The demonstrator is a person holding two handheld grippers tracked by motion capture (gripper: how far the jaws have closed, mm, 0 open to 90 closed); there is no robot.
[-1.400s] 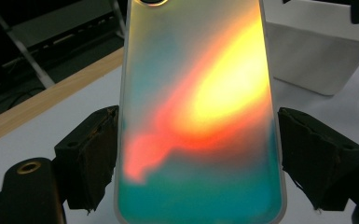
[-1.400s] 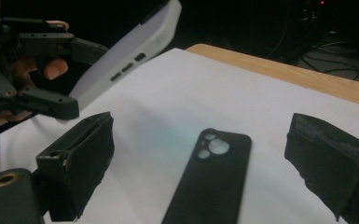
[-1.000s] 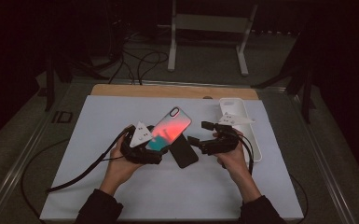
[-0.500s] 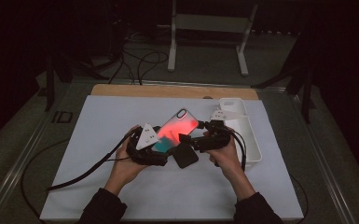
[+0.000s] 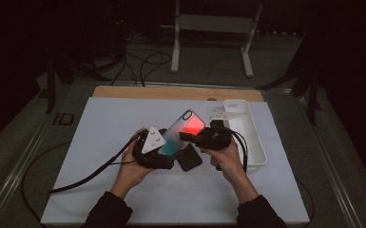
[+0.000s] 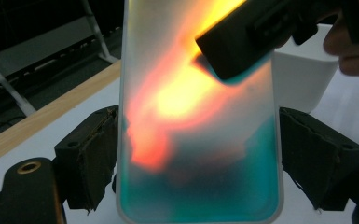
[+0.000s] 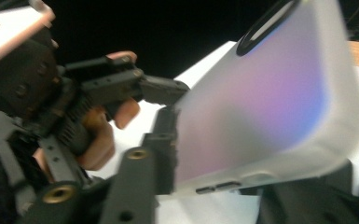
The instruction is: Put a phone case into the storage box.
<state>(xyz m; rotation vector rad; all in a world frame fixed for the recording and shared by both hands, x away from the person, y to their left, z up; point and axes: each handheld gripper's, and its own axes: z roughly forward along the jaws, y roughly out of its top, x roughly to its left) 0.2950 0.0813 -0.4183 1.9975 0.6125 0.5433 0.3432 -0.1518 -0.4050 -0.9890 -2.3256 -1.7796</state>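
A translucent phone case (image 5: pixel 183 130) with a red and teal glow is held tilted above the mat. My left gripper (image 5: pixel 164 153) grips its lower end, and its pads (image 6: pixel 98 154) press on the two long edges of the case (image 6: pixel 196 140). My right gripper (image 5: pixel 188 137) comes in from the right. Its jaws have just been closing and now pinch the case's side edge (image 7: pixel 270 102), one jaw on each face. One of its jaws (image 6: pixel 238 46) lies across the case's upper right. A black phone (image 5: pixel 190 160) lies flat on the mat under the case.
A white mat (image 5: pixel 104 123) covers the table, with a wooden strip (image 5: pixel 171 92) along its far edge. A white bin (image 5: pixel 254 147) stands just right of my right hand. Cables trail off to the left front. A white stand (image 5: pixel 209 23) rises behind the table.
My right gripper has moved left to the case and closed on its edge. The left gripper and the case have stayed where they were.
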